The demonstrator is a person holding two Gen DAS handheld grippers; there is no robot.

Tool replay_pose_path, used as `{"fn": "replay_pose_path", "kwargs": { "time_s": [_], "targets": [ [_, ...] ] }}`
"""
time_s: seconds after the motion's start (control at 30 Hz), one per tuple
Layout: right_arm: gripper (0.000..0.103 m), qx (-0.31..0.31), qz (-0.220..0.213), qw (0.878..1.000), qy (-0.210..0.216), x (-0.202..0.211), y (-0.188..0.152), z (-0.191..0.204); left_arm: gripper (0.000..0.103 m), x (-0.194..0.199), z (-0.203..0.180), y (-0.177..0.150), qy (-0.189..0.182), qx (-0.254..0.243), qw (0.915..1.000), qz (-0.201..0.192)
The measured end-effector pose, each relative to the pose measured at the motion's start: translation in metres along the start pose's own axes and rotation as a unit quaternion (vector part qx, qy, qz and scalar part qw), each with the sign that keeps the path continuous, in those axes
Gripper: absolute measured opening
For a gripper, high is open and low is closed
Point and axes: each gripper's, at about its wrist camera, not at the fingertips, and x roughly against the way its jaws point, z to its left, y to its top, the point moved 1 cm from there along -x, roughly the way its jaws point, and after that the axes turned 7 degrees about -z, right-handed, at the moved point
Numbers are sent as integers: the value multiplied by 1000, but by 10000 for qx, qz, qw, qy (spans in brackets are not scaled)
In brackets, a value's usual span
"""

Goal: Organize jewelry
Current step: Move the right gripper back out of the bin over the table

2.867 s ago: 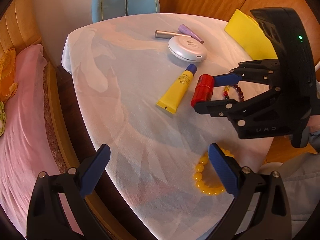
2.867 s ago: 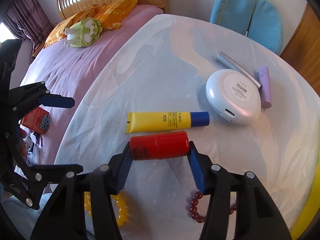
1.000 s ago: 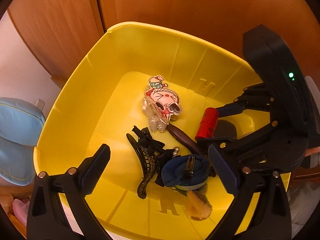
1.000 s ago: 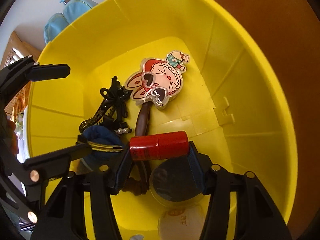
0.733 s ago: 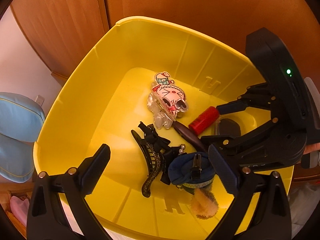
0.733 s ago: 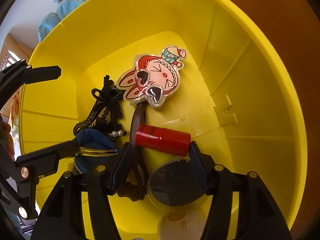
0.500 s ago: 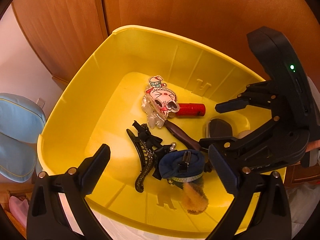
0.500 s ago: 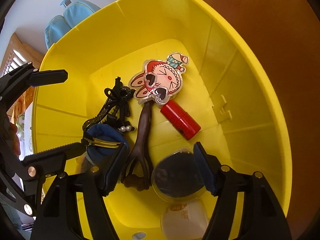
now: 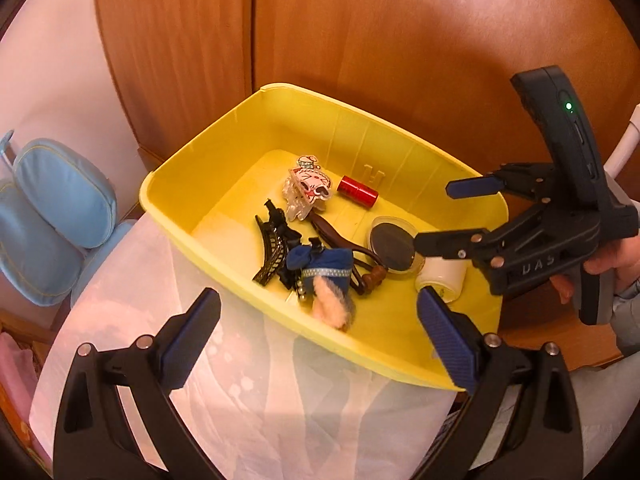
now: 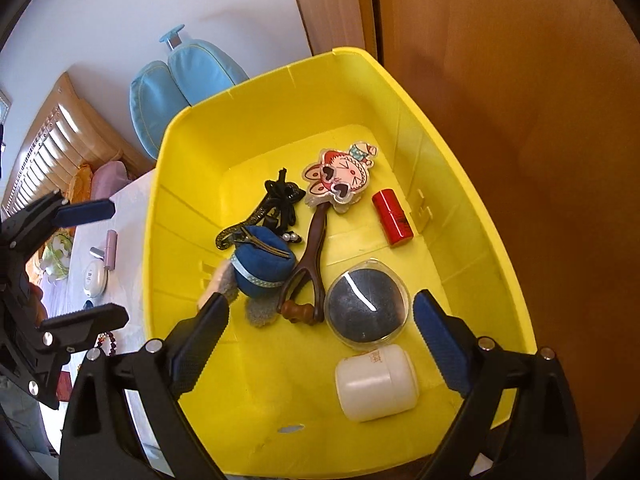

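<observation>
With my right gripper (image 10: 316, 344) opening empty over the yellow bin (image 10: 472, 208), the dark-red bead bracelet (image 10: 107, 338) left of it lies nearer my wide-open left gripper (image 9: 318, 330) (also empty).

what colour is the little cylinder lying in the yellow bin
Red. The cylinder lies in the bin, clearest in the right wrist view.

Tub (image 10: 472, 184) at the table's (image 9: 240, 400) far edge before a cabinet (image 9: 400, 40), inside it a cylinder (image 10: 392, 218) by the far wall, cartoon clip (image 10: 340, 178) just beside it, pouch (image 10: 264, 266) nearer, jar (image 10: 376, 388) at the near corner, round compact (image 10: 366, 304) between jar and cylinder
</observation>
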Motion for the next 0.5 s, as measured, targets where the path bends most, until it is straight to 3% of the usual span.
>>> {"fn": "replay_pose_path", "kwargs": {
  "time_s": [0.23, 0.4, 0.5],
  "targets": [
    [96, 385, -383, 9954, 789, 18, -5, 45, 96, 48, 13, -56, 627, 918, 9937, -162],
    [96, 547, -365, 9873, 1443, 21, -20, 85, 96, 77, 22, -97, 977, 1338, 9862, -75],
    [96, 756, -253, 9849, 1536, 20, -28, 114, 96, 92, 33, -121, 1087, 1577, 9814, -97]
  ]
}}
